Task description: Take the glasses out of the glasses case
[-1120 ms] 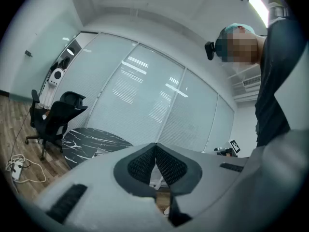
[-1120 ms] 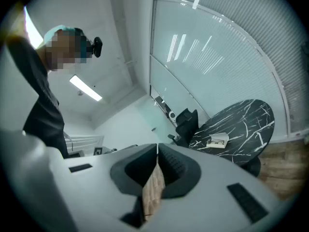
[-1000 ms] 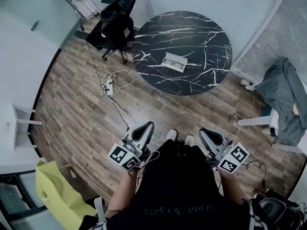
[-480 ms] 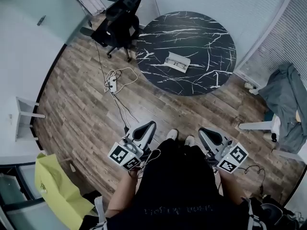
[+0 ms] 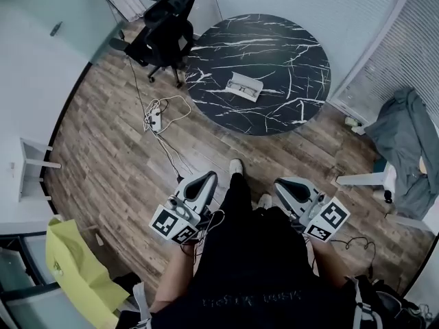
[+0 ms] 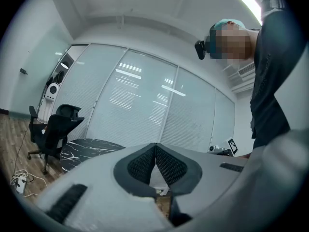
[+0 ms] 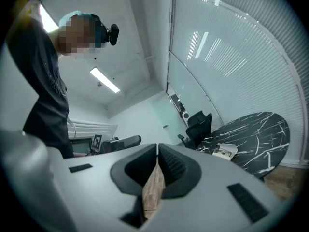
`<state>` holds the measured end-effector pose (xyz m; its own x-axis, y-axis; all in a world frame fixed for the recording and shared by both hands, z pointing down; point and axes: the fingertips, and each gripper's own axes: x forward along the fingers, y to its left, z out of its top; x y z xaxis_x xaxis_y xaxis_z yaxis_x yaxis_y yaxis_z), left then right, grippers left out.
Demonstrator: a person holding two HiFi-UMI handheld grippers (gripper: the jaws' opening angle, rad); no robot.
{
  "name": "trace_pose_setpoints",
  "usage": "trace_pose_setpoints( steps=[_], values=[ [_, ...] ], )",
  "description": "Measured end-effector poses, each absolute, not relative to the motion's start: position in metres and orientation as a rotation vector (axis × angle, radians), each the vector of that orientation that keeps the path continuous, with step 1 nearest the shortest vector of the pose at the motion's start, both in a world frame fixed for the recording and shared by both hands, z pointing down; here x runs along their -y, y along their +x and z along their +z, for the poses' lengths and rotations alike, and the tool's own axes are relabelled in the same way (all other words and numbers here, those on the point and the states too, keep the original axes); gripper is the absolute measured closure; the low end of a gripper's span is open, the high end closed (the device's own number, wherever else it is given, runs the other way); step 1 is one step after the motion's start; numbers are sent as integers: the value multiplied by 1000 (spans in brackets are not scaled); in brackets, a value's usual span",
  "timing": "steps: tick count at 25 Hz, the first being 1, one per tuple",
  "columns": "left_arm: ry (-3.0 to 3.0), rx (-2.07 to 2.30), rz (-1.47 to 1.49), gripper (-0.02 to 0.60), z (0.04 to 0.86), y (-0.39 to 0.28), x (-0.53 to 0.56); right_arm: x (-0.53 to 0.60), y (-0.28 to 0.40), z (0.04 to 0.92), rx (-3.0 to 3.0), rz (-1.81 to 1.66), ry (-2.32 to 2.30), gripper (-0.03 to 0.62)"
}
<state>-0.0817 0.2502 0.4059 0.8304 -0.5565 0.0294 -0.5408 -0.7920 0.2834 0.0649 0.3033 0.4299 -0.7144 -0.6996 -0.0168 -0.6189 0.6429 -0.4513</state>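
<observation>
An open white glasses case (image 5: 245, 86) lies near the middle of a round black marble table (image 5: 288, 40), glasses faintly visible inside it. The case (image 7: 225, 152) also shows small on the table in the right gripper view. My left gripper (image 5: 204, 180) and right gripper (image 5: 282, 186) are held low by the person's waist, far from the table, over the wooden floor. Both are shut with nothing between the jaws; the tips meet in the left gripper view (image 6: 155, 147) and the right gripper view (image 7: 157, 148).
A black office chair (image 5: 161, 29) stands at the table's left. A white power strip with cables (image 5: 155, 118) lies on the floor between me and the table. A chair draped with grey clothing (image 5: 405, 146) is at the right; a yellow bag (image 5: 75, 273) at lower left.
The person has taken a step toward the table, one foot now forward. Both grippers stay shut at waist height.
</observation>
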Motion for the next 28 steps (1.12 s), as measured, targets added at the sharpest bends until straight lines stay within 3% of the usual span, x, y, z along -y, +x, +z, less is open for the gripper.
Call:
trace_pose_setpoints(
  steps=[12, 28],
  values=[
    [2739, 807, -96, 561, 405, -75, -201, -262, 80, 432, -2603, -697, -1140, 559],
    [2713, 724, -100, 561, 418, -89, -70, -135, 50, 439, -2614, -765, -1192, 559]
  ],
)
